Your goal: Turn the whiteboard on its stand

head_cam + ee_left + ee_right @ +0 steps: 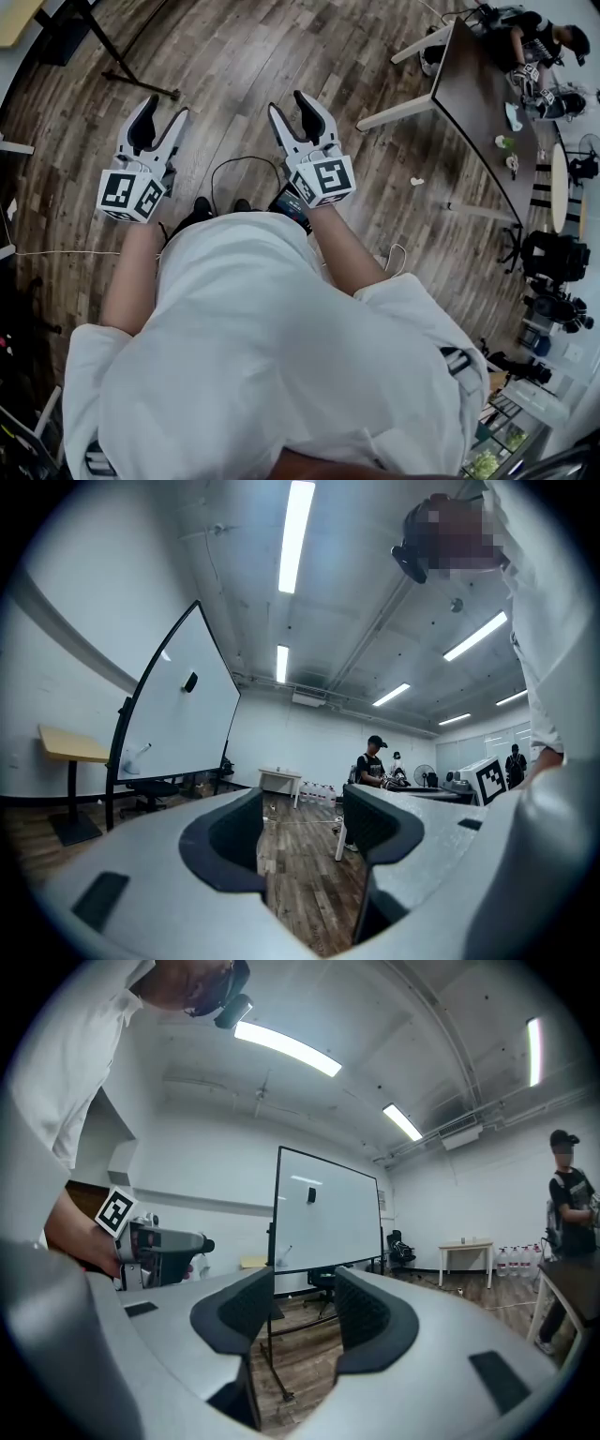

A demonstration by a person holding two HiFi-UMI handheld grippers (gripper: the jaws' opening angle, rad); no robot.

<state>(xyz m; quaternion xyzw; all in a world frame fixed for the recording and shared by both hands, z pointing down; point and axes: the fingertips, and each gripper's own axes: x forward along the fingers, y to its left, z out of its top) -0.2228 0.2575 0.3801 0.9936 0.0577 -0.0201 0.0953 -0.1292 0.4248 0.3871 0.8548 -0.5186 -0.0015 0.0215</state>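
Note:
The whiteboard [324, 1207] stands upright on its black wheeled stand [274, 1354] some way off, straight ahead in the right gripper view. In the left gripper view the whiteboard [182, 710] shows edge-on at the left. One black foot of the stand [142, 84] shows on the floor in the head view. My left gripper [161, 112] and right gripper [292, 105] are held side by side in front of the person, both open and holding nothing. Neither touches the board. The left gripper [300, 825] and right gripper [305, 1309] each frame only floor between their jaws.
A dark brown table [478, 94] stands at the right, with a person in black [542, 42] at its far end. A black cable [239, 169] loops on the wooden floor near the feet. A yellow-topped stand [70, 747] and a white table [280, 779] stand further back.

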